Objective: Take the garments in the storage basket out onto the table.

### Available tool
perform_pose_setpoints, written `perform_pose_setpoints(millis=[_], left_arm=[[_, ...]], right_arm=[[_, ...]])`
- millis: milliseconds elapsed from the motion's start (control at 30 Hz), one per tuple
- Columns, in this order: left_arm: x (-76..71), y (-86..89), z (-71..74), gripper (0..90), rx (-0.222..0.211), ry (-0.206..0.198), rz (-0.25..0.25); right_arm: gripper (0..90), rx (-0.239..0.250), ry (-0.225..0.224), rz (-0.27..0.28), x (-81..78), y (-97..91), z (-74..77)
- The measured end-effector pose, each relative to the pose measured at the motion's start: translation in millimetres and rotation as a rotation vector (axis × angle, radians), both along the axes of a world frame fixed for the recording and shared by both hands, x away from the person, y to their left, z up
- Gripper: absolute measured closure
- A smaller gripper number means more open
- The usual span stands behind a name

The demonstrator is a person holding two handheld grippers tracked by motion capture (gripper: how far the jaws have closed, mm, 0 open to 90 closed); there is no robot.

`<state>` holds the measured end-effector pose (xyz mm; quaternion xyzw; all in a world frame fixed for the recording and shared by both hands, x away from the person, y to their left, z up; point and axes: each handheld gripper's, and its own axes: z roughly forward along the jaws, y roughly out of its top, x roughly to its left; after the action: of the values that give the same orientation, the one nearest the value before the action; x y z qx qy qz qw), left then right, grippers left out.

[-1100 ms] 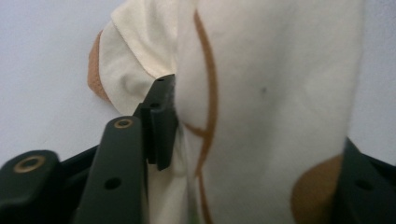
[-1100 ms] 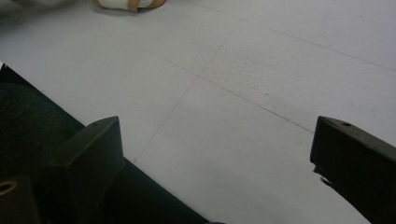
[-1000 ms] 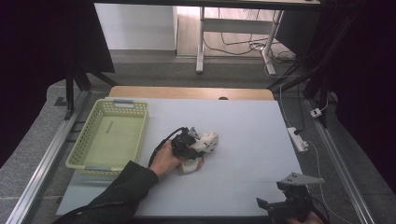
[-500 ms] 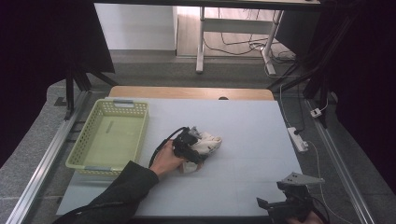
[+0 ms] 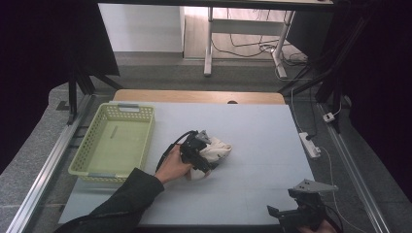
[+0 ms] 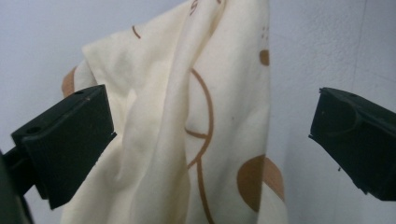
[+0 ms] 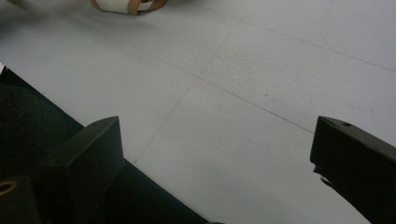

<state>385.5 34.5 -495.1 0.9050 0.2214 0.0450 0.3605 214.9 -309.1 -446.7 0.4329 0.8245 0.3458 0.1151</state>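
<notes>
A crumpled cream cloth [image 5: 217,150] with brown line patterns lies on the white table [image 5: 262,131] near its middle. My left gripper [image 5: 198,154] is right at the cloth's left side, held by a hand in a dark sleeve. In the left gripper view the cloth [image 6: 205,116] stands bunched between the jaws of the left gripper [image 6: 210,112], which have just been opening and now stand wide apart, open, not pressing on it. My right gripper [image 5: 291,216] rests at the table's front right corner. The right gripper [image 7: 215,135] is open over bare table, nothing between its jaws.
A pale green mesh basket [image 5: 82,160] sits at the left of the table with nothing in it. A white power strip [image 5: 310,144] lies off the right edge. A wooden board [image 5: 194,96] runs along the back edge.
The left hand and the cloth bundle have shifted slightly to the right on the table. The right gripper has stayed where it was.
</notes>
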Motion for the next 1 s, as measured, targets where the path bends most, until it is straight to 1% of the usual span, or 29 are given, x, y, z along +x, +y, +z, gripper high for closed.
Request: perform_pose_setpoints(millis=[233,400,600,700,767,867,933,1000], left_arm=[[-4.2,7.7,9.1,0.0,-0.063,0.027,0.002],[-8.7,14.5,15.6,0.0,-0.091,0.037,-0.007],[-20.6,26.5,26.2,0.0,-0.120,0.046,-0.013],[-31.7,38.9,34.6,0.0,-0.149,0.047,-0.013],[-41.4,50.3,40.0,0.0,-0.176,0.049,-0.003],[-58.8,72.0,44.4,0.0,-0.215,0.058,0.016],[-71.4,87.7,45.9,0.0,-0.222,0.049,0.035],[-83.3,103.2,47.0,0.0,-0.241,0.051,0.060]], right_arm=[[2.4,0.003,-0.001,0.001,0.0,-0.4,0.0],[2.4,0.003,-0.001,0.000,0.0,-0.4,0.1],[2.4,0.005,-0.001,-0.002,-0.1,-0.2,0.2],[2.4,0.003,-0.002,0.000,-0.2,-0.4,0.1],[2.4,0.003,-0.003,-0.002,-0.4,-0.7,0.2],[2.4,0.005,-0.002,-0.004,-0.6,-0.8,0.2],[2.4,0.003,-0.002,-0.003,-0.5,-0.6,0.1],[2.4,-0.005,0.000,-0.004,-0.5,0.3,0.3]])
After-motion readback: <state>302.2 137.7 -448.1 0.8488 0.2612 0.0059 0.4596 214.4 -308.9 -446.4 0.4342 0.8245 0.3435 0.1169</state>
